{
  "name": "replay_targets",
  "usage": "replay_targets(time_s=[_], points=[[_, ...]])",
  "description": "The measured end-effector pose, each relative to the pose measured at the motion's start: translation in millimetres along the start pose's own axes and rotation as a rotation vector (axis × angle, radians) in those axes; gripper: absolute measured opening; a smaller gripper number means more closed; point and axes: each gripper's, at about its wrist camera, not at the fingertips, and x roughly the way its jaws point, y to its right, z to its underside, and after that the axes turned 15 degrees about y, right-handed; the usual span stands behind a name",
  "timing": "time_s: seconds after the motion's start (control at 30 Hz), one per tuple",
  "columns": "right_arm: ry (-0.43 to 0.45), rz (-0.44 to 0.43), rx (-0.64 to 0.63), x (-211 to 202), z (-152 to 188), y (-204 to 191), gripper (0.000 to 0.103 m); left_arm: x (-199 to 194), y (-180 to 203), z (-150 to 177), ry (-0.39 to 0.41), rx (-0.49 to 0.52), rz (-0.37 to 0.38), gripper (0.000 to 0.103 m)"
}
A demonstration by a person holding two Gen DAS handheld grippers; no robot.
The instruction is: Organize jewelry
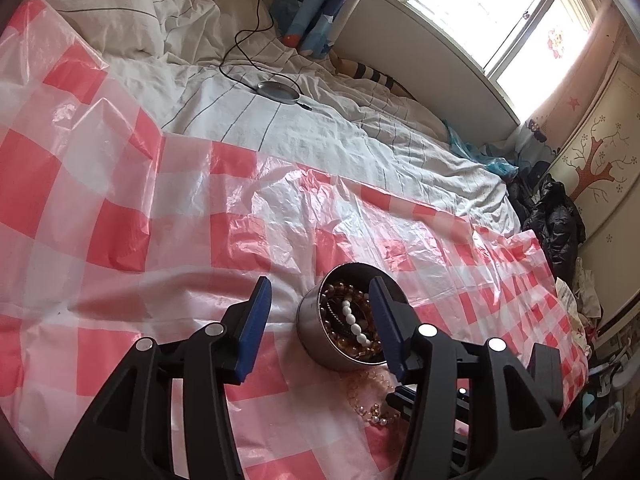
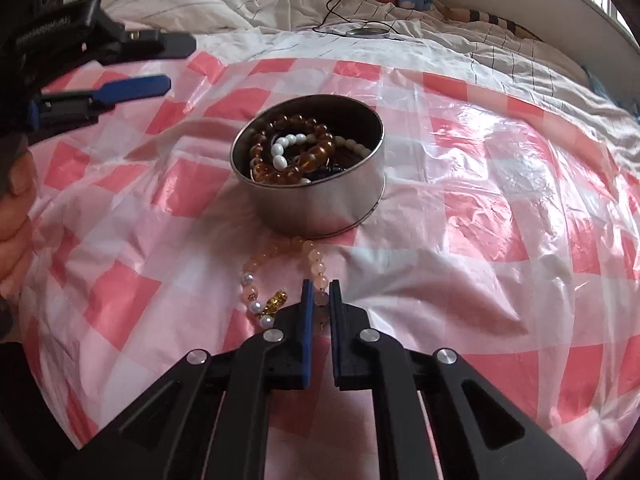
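A round metal tin (image 2: pixel 320 210) stands on the red-and-white checked plastic sheet (image 2: pixel 480 184). It holds amber bead bracelets (image 2: pixel 318 156) and a white bead bracelet (image 2: pixel 282 150). Just in front of the tin lies a pale pink bead bracelet (image 2: pixel 256 276) with a gold charm. My right gripper (image 2: pixel 321 285) is shut on this bracelet's right side, a bead pinched between the pads. In the left wrist view my left gripper (image 1: pixel 320 282) stands open with nothing between its fingers, the right finger over the tin (image 1: pixel 310 332); the pink bracelet (image 1: pixel 366 398) lies nearer. The left gripper (image 2: pixel 172 64) also shows at the upper left.
White striped bedding (image 1: pixel 304 136) lies beyond the sheet, with a round grey device (image 1: pixel 278 90) and its black cable. A pile of dark clothes (image 1: pixel 552 216) sits past the bed's right edge under a window. A person's hand (image 2: pixel 16 208) shows at the left.
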Motion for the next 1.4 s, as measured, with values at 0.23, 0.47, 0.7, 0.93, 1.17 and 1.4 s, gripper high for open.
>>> replay_targets(time_s=[0.23, 0.47, 0.7, 0.93, 1.17, 1.4], points=[[0.221, -0.25, 0.251, -47, -41, 18, 0.008, -1, -7, -3, 0.005, -0.037, -0.004, 0.05], [0.283, -0.327, 0.316, -34, -91, 17, 0.008, 4, -3, -2, -0.005, -0.024, -0.008, 0.052], [0.174, -0.068, 0.322, 8, -77, 43, 0.036, 4, 13, 3, 0.009, 0.11, -0.092, 0.062], [0.251, 0.029, 0.207, -66, -26, 33, 0.07, -14, 31, 12, 0.052, 0.276, -0.256, 0.088], [0.294, 0.148, 0.148, -124, 23, 14, 0.082, -65, 53, 34, 0.128, 0.337, -0.286, 0.095], [0.326, 0.125, 0.046, -150, 9, -22, 0.089, -99, 65, 62, 0.115, 0.422, -0.335, 0.095]])
